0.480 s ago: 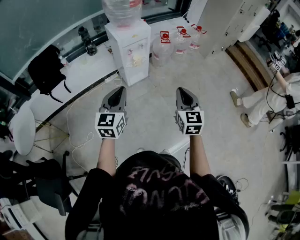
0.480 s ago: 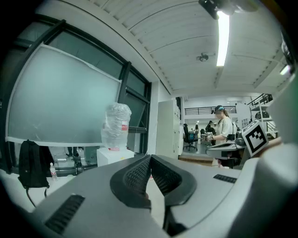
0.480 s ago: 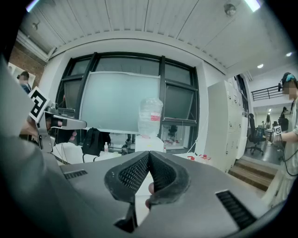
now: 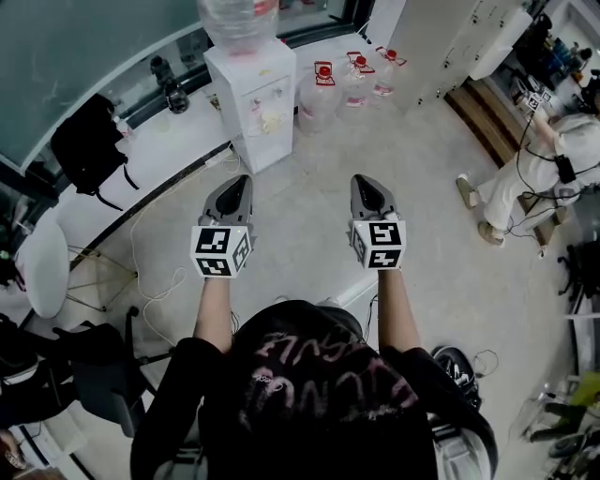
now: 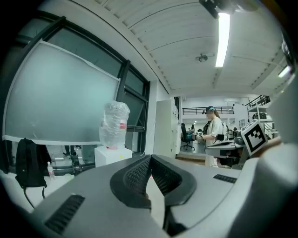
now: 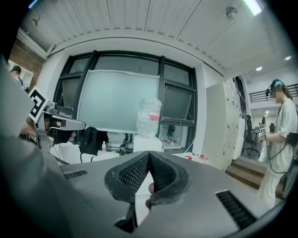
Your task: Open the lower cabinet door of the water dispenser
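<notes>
The white water dispenser (image 4: 251, 98) stands by the curved counter, a crumpled clear bottle (image 4: 236, 17) on its top. Its lower cabinet door (image 4: 275, 147) looks closed. My left gripper (image 4: 239, 180) and right gripper (image 4: 364, 180) hover side by side over the floor, well short of the dispenser, both pointing towards it. Both are shut with nothing between the jaws. Past the left gripper (image 5: 150, 158), the dispenser (image 5: 111, 155) shows far off. The right gripper (image 6: 149, 153) view has the dispenser (image 6: 145, 144) straight ahead, its lower half hidden by the jaws.
Three red-capped water jugs (image 4: 322, 94) stand on the floor right of the dispenser. A black backpack (image 4: 86, 141) lies on the white counter (image 4: 178, 141). White lockers (image 4: 459, 47) at the back right, a person (image 4: 525, 178) at the right, cables (image 4: 155, 277) on the floor.
Both grippers keep the same pose and stay shut. The view has shifted slightly towards the dispenser, and the person at the right has moved.
</notes>
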`<state>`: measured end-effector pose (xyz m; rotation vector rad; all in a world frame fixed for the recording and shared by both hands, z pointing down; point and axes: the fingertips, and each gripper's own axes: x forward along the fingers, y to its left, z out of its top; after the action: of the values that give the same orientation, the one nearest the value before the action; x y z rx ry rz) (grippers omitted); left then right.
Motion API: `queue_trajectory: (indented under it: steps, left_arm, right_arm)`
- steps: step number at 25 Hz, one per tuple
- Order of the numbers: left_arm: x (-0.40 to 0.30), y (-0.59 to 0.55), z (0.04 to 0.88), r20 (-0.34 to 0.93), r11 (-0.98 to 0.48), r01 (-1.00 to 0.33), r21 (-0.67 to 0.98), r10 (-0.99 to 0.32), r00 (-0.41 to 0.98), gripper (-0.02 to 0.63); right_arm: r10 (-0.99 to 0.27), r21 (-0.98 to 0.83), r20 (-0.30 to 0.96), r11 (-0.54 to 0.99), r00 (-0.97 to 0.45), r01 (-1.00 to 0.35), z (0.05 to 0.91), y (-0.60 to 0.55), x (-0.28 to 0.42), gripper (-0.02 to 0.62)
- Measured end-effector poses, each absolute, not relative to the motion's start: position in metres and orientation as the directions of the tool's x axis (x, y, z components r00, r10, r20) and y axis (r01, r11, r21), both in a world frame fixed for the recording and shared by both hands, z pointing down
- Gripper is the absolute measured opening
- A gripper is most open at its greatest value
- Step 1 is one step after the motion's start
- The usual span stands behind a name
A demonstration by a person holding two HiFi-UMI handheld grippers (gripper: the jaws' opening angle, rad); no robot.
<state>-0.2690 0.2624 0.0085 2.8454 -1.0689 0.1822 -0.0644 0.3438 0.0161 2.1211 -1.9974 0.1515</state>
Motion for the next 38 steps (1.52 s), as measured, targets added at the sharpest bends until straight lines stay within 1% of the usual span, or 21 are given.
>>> queue_trajectory:
  steps: [9, 15, 19, 24, 31, 38]
  left_arm:
    - [-0.268, 0.247, 0.019, 0.156, -0.755, -0.651, 0.072, -0.636, 0.755, 0.011]
    - [-0.241, 0.222, 0.034, 0.186, -0.759, -0.646, 0.076, -0.626, 0.757, 0.011]
    - [-0.211, 0.197, 0.043, 0.205, -0.758, -0.648, 0.074, -0.624, 0.754, 0.011]
    - [-0.157, 0.151, 0.057, 0.257, -0.731, -0.678, 0.076, -0.643, 0.721, 0.011]
    - [-0.099, 0.097, 0.068, 0.314, -0.667, -0.74, 0.081, -0.688, 0.654, 0.011]
    - [-0.06, 0.068, 0.08, 0.343, -0.612, -0.788, 0.068, -0.727, 0.595, 0.011]
  right_arm:
    - [-0.966, 0.096, 0.245, -0.061, 0.083, -0.993, 0.025, 0.336, -0.063, 0.014]
    - [-0.962, 0.096, 0.264, -0.05, 0.074, -0.994, 0.04, 0.309, -0.037, 0.014]
    - [-0.961, 0.091, 0.27, -0.042, 0.065, -0.995, 0.048, 0.281, -0.007, 0.014]
    - [-0.954, 0.069, 0.298, 0.006, 0.015, -0.998, 0.062, 0.226, 0.053, 0.014]
    - [-0.944, 0.027, 0.324, 0.073, -0.06, -0.997, 0.076, 0.164, 0.13, 0.014]
    - [-0.934, 0.013, 0.337, 0.132, -0.12, -0.991, 0.089, 0.119, 0.183, 0.014]
